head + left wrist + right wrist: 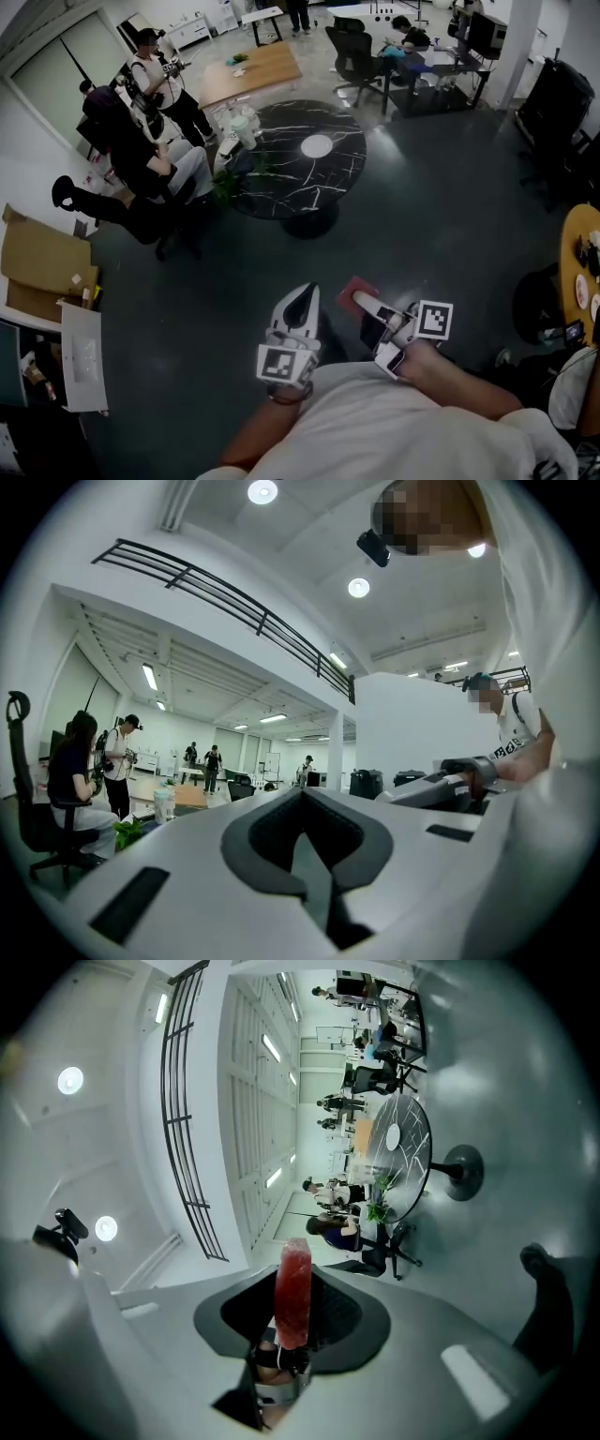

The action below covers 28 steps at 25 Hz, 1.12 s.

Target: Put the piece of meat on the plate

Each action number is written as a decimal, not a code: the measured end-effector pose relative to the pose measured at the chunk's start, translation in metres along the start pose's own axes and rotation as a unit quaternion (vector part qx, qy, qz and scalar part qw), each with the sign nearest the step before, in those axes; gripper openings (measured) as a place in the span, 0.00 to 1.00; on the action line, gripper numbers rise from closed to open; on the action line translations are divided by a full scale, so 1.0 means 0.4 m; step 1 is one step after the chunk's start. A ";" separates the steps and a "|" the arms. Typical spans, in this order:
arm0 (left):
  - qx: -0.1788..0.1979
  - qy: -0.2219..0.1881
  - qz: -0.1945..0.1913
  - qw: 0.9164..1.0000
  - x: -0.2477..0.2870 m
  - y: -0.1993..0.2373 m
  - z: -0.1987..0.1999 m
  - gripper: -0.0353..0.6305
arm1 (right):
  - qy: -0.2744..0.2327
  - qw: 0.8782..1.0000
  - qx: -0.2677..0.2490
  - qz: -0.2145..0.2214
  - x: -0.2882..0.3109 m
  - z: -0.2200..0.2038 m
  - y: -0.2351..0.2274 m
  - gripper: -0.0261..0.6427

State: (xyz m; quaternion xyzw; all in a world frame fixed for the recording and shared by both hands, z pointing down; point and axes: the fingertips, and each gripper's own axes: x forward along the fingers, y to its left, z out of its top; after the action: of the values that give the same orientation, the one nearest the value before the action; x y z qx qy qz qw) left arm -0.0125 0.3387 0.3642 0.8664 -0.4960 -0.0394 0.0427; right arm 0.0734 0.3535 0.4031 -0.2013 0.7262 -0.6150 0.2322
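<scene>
Right gripper view: piece of meat (292,1288) pinched in right hand-held gripper (366,302), carried above the floor (441,234). Left hand-held gripper (302,300) pressed together, empty. Pickup done; placing remains, plate not clearly visible.

I look into a big open-plan office: a grey floor (450,206), a round black marble table (281,178), a wooden table (258,67), black office chairs (354,52) by a table carrying a monitor (487,33), people (141,141) sitting and standing around, and a railed mezzanine (225,597) beneath recessed ceiling lights (262,491).
</scene>
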 end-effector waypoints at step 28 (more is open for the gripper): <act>-0.012 -0.007 -0.095 0.995 0.513 0.581 0.097 0.06 | -0.078 0.997 -0.012 -0.015 0.632 0.399 -0.075 0.17</act>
State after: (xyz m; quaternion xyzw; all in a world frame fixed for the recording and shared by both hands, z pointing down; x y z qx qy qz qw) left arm -0.1121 0.0432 0.3464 0.9087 -0.4113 -0.0548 0.0459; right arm -0.0380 0.0749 0.3883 -0.2627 0.7098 -0.5922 0.2764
